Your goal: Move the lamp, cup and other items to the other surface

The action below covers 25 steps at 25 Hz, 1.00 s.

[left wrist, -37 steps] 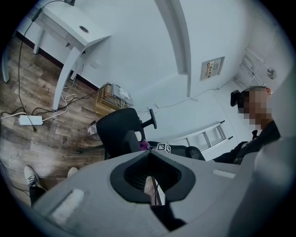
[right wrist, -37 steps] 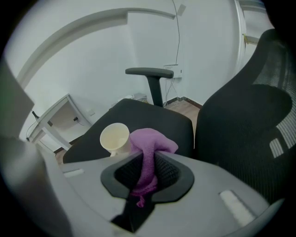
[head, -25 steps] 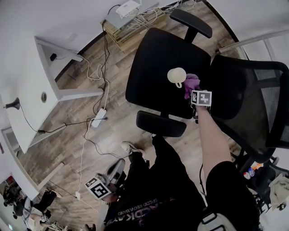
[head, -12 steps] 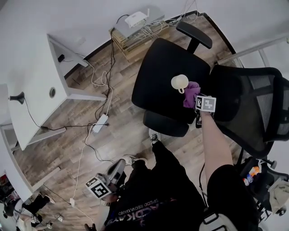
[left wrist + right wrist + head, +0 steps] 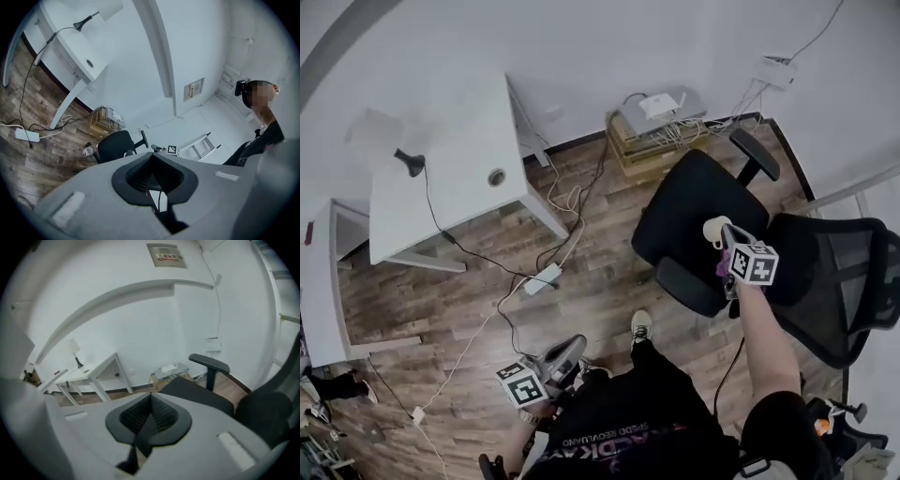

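Fingers point(image 5: 134, 416), ribbed blk: L gripper point(image 5: 151, 171) closed empty, R gripper point(image 5: 150, 411) just closed, empty.

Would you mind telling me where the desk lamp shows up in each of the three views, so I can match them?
Head view: the lamp is at upper left, on the white table.
Left gripper view: lamp at top left, on that table.
Right gripper view: lamp small, left of centre, on that table.
Shared landmark: the white table beneath it.
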Motion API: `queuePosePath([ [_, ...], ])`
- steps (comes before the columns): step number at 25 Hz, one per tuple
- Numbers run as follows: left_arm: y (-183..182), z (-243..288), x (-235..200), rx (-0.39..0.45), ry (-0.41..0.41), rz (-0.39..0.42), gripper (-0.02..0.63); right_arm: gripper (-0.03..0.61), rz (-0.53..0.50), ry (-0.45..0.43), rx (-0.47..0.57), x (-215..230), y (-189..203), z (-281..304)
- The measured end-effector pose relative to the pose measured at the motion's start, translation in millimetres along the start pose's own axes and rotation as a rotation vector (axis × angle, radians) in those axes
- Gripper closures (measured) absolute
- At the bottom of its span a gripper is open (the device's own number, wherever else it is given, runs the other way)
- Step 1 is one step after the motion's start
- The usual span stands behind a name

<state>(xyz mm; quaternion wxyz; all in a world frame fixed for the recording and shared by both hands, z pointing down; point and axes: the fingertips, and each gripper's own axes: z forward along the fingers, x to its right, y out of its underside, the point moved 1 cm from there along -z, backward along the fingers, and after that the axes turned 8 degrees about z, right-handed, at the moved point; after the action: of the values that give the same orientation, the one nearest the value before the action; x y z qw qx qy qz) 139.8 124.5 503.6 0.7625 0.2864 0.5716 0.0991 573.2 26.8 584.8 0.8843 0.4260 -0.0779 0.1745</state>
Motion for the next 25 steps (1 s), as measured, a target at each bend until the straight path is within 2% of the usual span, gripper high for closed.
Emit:
queuePosePath([
  [2,-5.0,-16.6,4.0,0.015,0.009,0.018,0.615,0.575,-0.048,-0.140,0.017,-72.8,-3.5,-17.6],
  [5,-22.7,-39.4,-0.8,0.091,-0.002,0.046,0.616,0.575,-0.153,-0.409,0.003,-206.5,1.7,-33.3],
  [9,-39.4,-75.3,-4.8,0.181,-0.016,0.053,0.615,0.575,-0.257,-0.742,-0.129,-360.2,65.0,-79.1],
  [13,-49.1,-109.1,-12.9,0.264,-0.029,0.030,0.615,0.575,-0.334,-0.976,-0.236,-455.1,129.5,-128.5],
  [18,-49.1,-137.6,-23.0,0.324,-0.035,0.020,0.615,0.575,-0.392,-1.104,-0.327,-504.4,178.9,-160.5],
  [25,-53.5,-155.6,-27.0,0.328,-0.047,0.025,0.615,0.575,-0.339,-1.106,-0.341,-517.1,182.9,-154.9],
])
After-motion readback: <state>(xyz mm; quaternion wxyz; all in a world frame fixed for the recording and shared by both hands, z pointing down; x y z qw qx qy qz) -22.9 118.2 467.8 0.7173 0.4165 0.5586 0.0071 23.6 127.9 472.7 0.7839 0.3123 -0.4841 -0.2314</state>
